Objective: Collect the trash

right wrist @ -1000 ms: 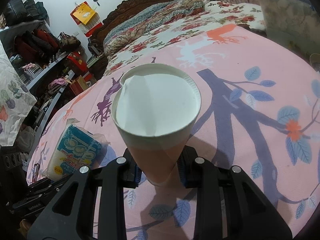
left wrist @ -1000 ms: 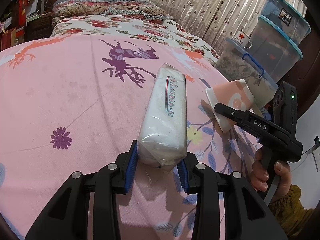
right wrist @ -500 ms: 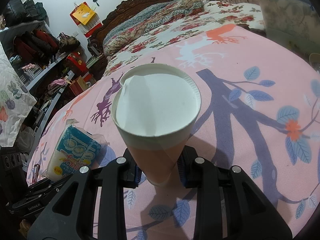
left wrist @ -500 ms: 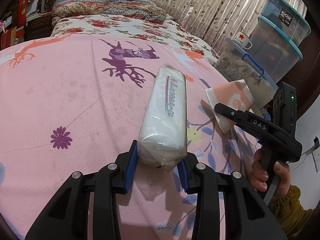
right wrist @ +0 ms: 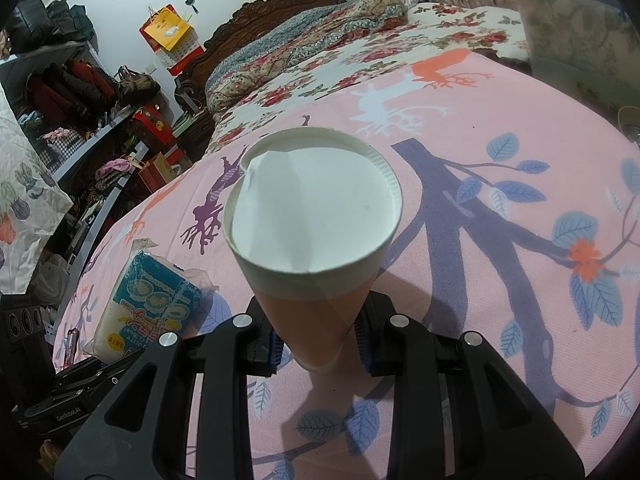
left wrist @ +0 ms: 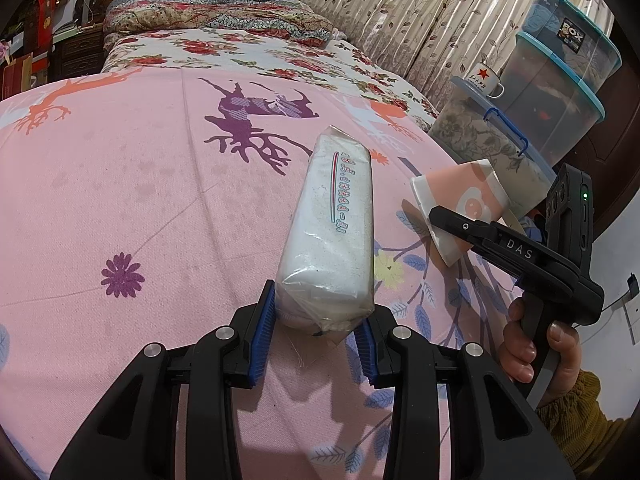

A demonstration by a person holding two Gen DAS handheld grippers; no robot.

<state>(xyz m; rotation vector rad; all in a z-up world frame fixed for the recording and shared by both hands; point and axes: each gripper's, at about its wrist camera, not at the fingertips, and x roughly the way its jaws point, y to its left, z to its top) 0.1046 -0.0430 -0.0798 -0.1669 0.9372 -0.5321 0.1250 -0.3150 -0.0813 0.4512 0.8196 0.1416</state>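
Observation:
My left gripper [left wrist: 316, 338] is shut on the near end of a clear plastic packet [left wrist: 334, 236] of white tissue, held above the pink bedspread [left wrist: 132, 200]. The same packet shows blue-printed at lower left in the right wrist view [right wrist: 148, 308]. My right gripper [right wrist: 318, 338] is shut on the base of a pink and white paper cup [right wrist: 312, 232], its open mouth facing the camera. In the left wrist view the cup [left wrist: 460, 204] and the right gripper sit just to the right of the packet.
Stacked clear storage boxes [left wrist: 560, 80] with an enamel mug [left wrist: 482, 80] stand at the bed's right side. Pillows and a wooden headboard [left wrist: 200, 4] lie at the far end. Cluttered shelves and bags [right wrist: 80, 112] line the left of the bed.

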